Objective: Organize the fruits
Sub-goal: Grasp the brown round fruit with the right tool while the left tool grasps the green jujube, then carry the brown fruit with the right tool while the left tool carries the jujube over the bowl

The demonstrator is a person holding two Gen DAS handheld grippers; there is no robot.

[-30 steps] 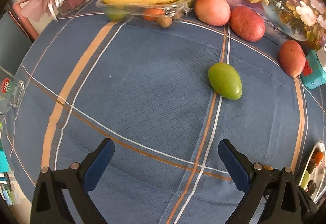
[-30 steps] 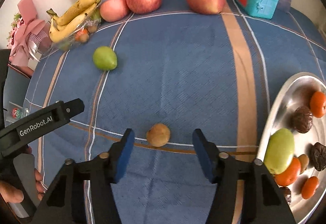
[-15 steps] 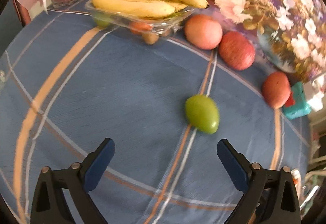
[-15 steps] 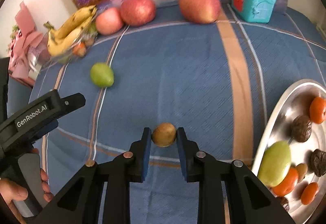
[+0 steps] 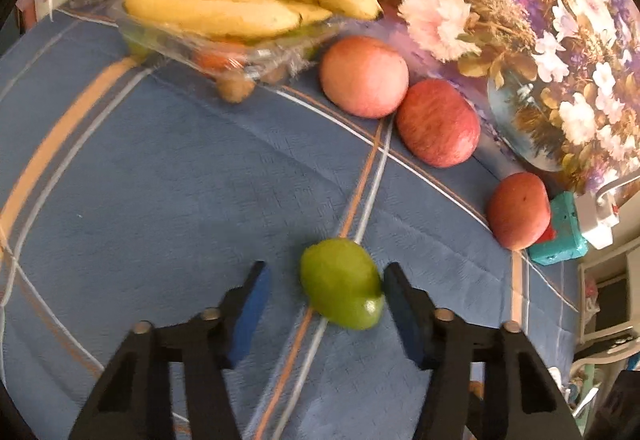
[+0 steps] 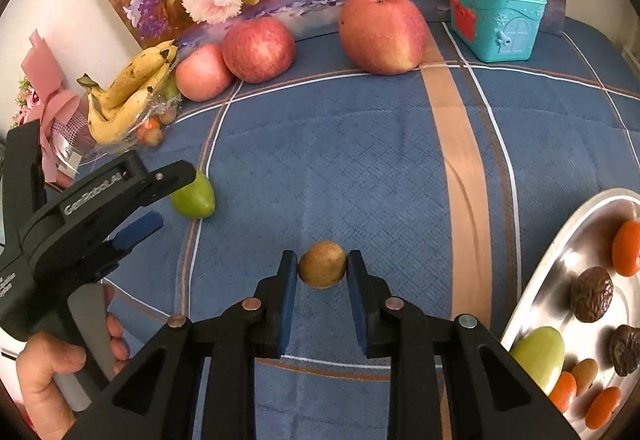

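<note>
Right wrist view: small round brown fruit [image 6: 322,264], smooth, faintly speckled.

silver tray [image 6: 560,260] cut off, clear tray [image 5: 256,57] fruit blurred

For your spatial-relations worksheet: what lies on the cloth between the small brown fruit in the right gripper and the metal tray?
Nothing: the right wrist view shows only bare blue cloth with its tan stripe between the small brown fruit and the metal tray.
</note>
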